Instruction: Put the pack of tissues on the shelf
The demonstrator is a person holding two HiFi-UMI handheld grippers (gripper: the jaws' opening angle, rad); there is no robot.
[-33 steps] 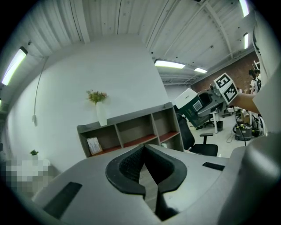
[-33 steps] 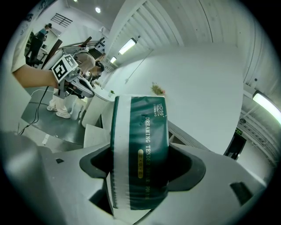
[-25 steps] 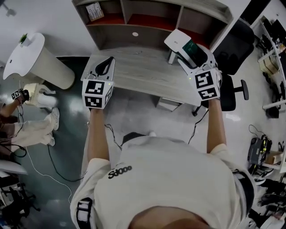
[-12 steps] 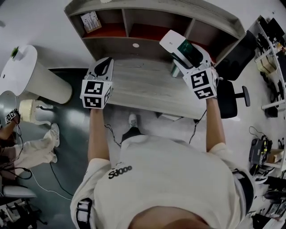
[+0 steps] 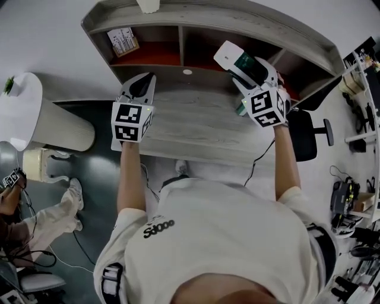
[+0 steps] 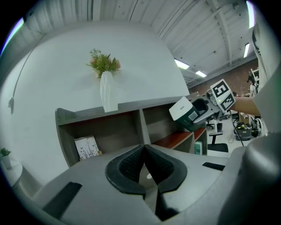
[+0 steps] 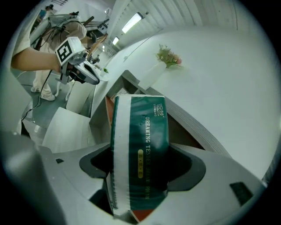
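Note:
My right gripper (image 5: 252, 70) is shut on a green and white pack of tissues (image 5: 241, 61) and holds it in the air in front of the middle and right bays of the grey shelf unit (image 5: 270, 27). In the right gripper view the pack (image 7: 139, 154) stands on edge between the jaws (image 7: 139, 169). My left gripper (image 5: 140, 88) is shut with nothing in it, above the desk (image 5: 196, 122) near the left bay. In the left gripper view its pads (image 6: 131, 165) meet, and the pack (image 6: 184, 113) shows at the right.
A small printed box (image 5: 123, 40) sits in the shelf's left bay, and a white vase (image 5: 148, 5) with flowers (image 6: 103, 64) stands on top. A black office chair (image 5: 309, 127) is right of the desk; a round white table (image 5: 35, 113) and a seated person (image 5: 35, 219) are at the left.
My right gripper has carried the tissue pack up and forward, from above the desk's right part to the front of the shelf bays. The left gripper has kept its place over the desk.

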